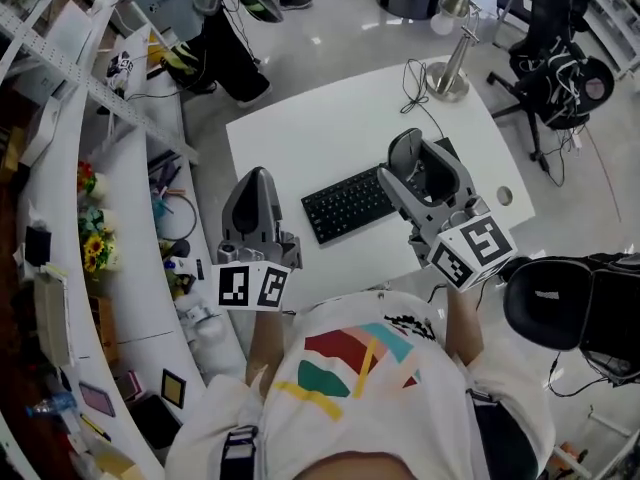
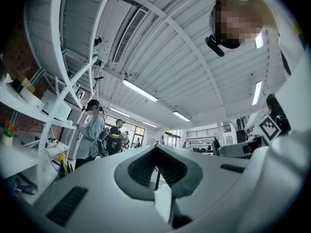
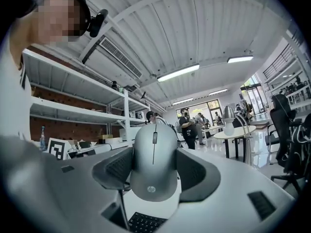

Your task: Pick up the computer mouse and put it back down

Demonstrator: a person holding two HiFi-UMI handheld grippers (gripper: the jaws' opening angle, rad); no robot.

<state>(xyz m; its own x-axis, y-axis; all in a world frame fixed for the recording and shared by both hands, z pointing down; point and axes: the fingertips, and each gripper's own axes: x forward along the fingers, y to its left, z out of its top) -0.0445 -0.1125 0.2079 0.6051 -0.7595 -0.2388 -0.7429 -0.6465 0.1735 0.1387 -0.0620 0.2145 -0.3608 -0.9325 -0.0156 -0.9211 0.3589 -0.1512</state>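
Observation:
A grey computer mouse (image 3: 153,171) with a scroll wheel is clamped between the jaws of my right gripper (image 3: 154,147), nose pointing up and away. In the head view the right gripper (image 1: 408,156) holds the mouse (image 1: 419,176) lifted above the right end of the white table (image 1: 320,128), beside the black keyboard (image 1: 350,204). My left gripper (image 1: 255,183) hovers over the table's front left corner. In its own view the left gripper (image 2: 156,152) points up at the ceiling, jaws together with nothing between them.
A silver desk lamp (image 1: 455,43) with a cable stands at the table's far right. A keyboard edge (image 3: 143,222) shows below the mouse. Black office chairs (image 1: 560,28) stand to the right, cluttered white shelving (image 1: 120,218) to the left. Several people stand in the background.

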